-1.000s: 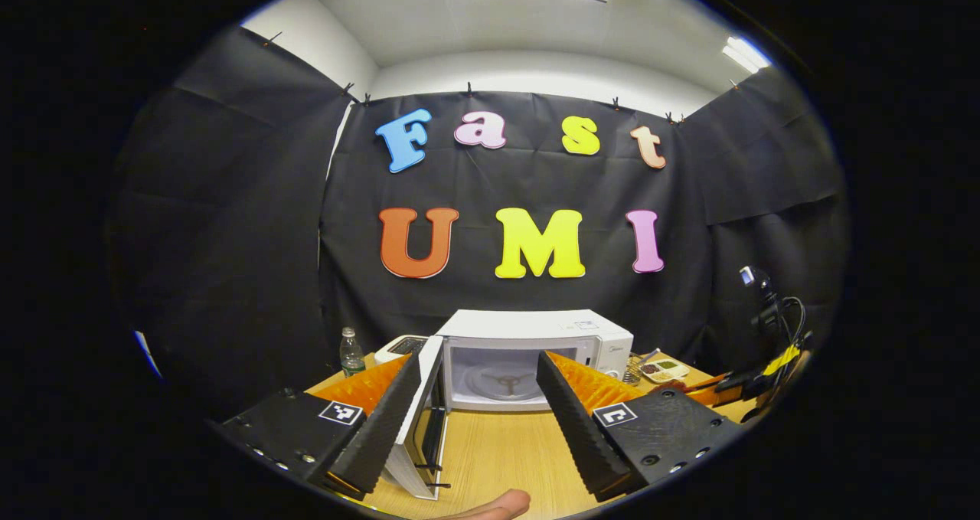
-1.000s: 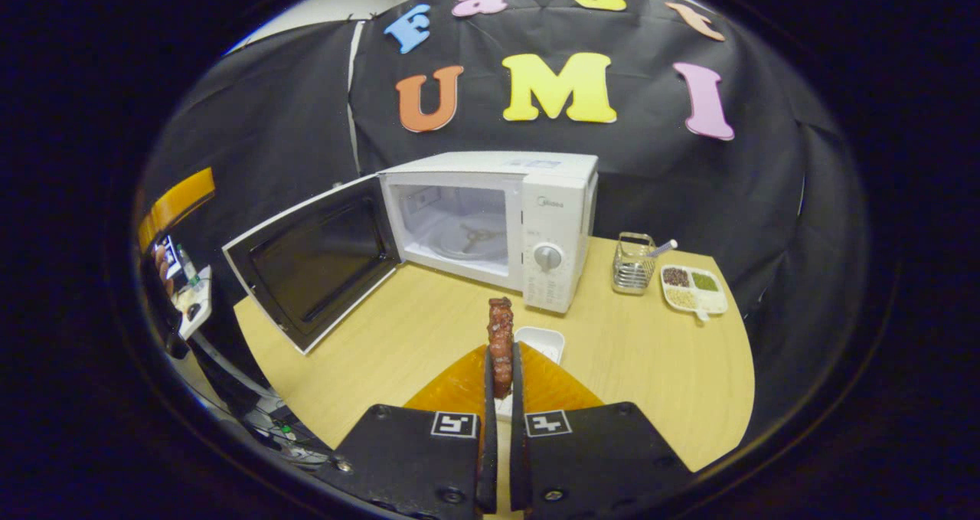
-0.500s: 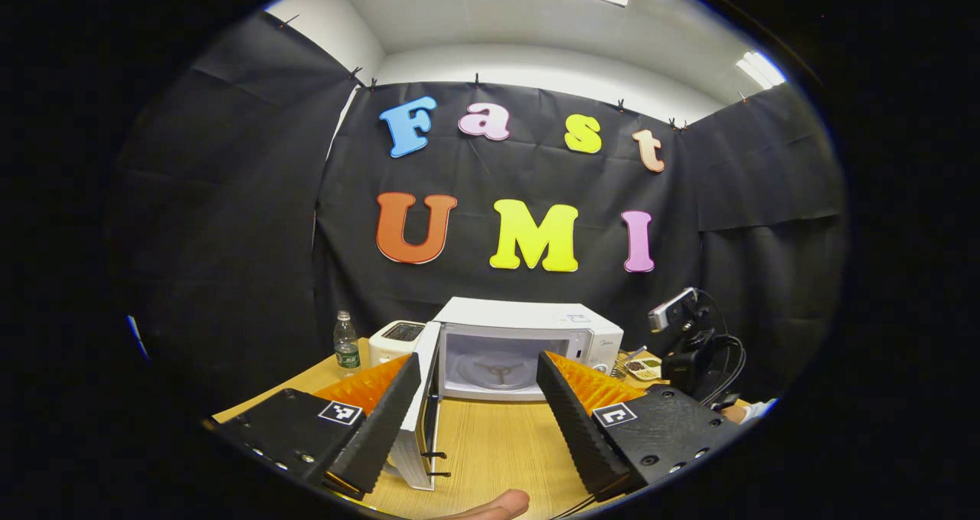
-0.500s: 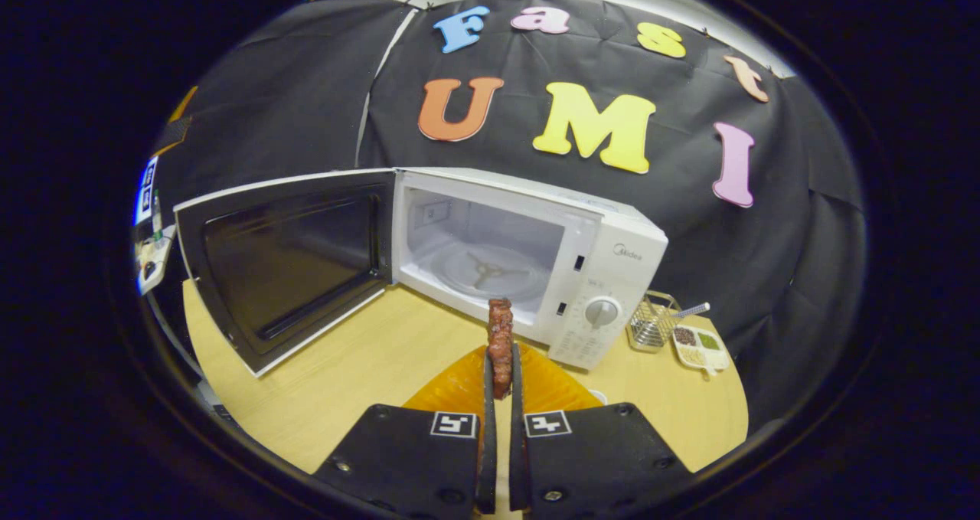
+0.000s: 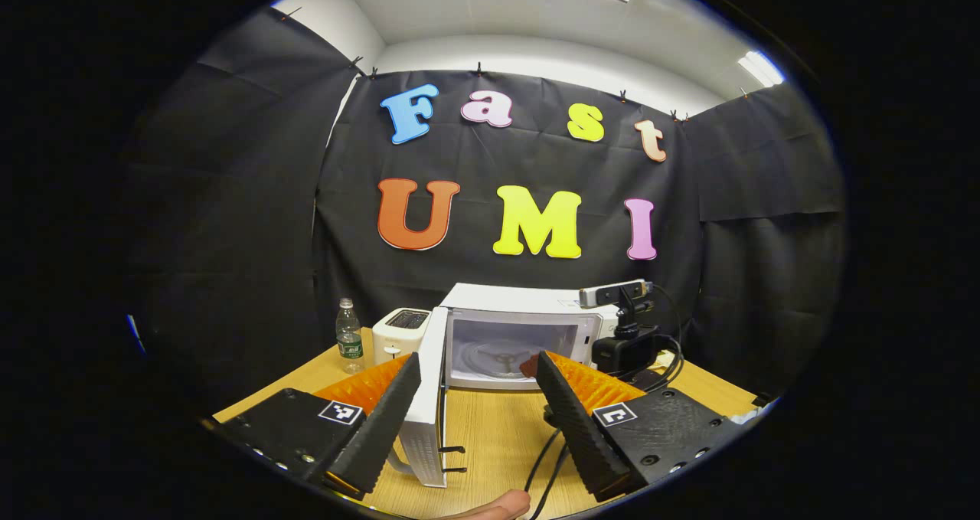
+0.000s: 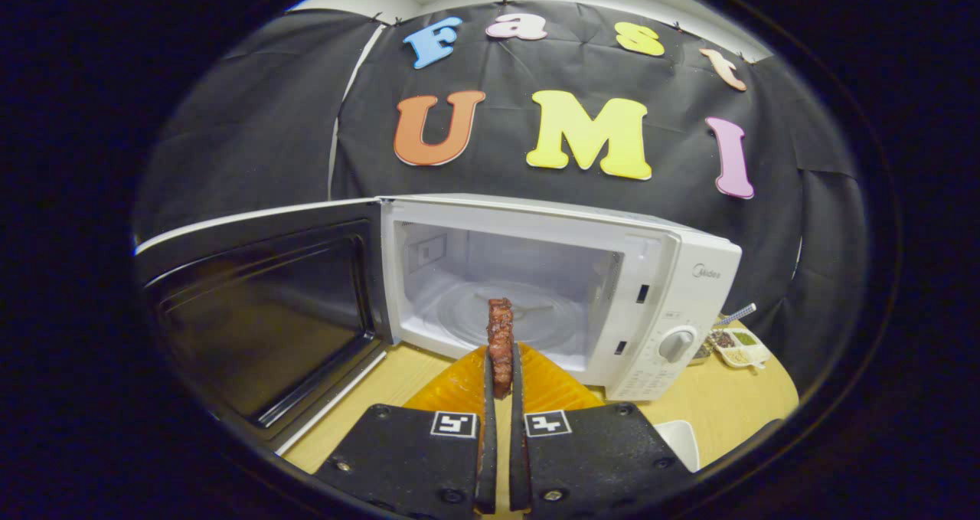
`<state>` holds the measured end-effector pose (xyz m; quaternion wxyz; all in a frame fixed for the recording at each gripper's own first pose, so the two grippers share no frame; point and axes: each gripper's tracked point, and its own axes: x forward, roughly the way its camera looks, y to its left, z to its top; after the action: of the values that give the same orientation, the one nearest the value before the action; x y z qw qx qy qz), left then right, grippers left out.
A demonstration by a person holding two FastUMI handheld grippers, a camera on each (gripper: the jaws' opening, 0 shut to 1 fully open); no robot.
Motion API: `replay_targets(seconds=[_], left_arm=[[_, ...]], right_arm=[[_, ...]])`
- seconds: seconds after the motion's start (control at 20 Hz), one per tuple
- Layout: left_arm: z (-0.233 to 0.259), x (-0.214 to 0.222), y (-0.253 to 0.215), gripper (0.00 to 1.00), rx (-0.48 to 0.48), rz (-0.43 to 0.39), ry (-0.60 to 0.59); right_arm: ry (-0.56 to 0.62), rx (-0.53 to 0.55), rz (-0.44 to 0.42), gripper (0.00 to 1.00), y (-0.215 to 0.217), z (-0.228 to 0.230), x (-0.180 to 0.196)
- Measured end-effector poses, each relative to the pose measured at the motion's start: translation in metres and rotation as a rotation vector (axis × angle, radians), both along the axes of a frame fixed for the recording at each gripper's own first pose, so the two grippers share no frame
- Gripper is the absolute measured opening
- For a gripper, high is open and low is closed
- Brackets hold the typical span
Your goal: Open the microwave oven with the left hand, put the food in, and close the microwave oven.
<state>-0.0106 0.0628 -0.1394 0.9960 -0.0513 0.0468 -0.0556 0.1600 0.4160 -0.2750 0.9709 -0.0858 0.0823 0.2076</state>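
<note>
Food is now at the mouth of the white box-shaped microwave oven (image 6: 536, 275): we see the reddish-brown strip of food (image 6: 501, 336) standing upright between the right gripper (image 6: 500, 367) jaws, which are pressed nearly together on its lower end. A second ago the same view showed the oven farther off, with the food over bare table; since then the cavity has grown large ahead of us, and the food's top lines up against the round glass turntable (image 6: 513, 317) inside. We judge the carry is nearly over and the placing step is next.

On the left, the oven's dark-windowed door (image 6: 260, 313) hangs wide open, so the opening step is done. In the left gripper view the left gripper (image 5: 478, 405) jaws are spread wide with nothing between them, sitting back from the oven over the pale wooden table (image 5: 490, 443), with the door's white edge (image 5: 432, 397) just beside the left finger. That view has also gained the other gripper's dark camera mount (image 5: 624, 328) in front of the oven's right side, with a bit of the food (image 5: 528, 365) at the cavity opening.

What remains, as we judge it, is to reach in, let go onto the turntable, draw back clear of the frame, then swing the door shut.
</note>
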Motion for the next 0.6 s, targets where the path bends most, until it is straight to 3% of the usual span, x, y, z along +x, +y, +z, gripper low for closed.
replay_targets(seconds=[0.4, 0.6], left_arm=[[-0.014, 0.004, 0.011, 0.93, -0.019, -0.003, 0.029], [-0.02, 0.007, 0.007, 0.93, -0.023, -0.028, 0.043]], right_arm=[[0.067, 0.137, -0.057, 0.1, 0.048, -0.012, 0.064], [0.181, 0.327, -0.102, 0.1, 0.06, -0.017, 0.093]])
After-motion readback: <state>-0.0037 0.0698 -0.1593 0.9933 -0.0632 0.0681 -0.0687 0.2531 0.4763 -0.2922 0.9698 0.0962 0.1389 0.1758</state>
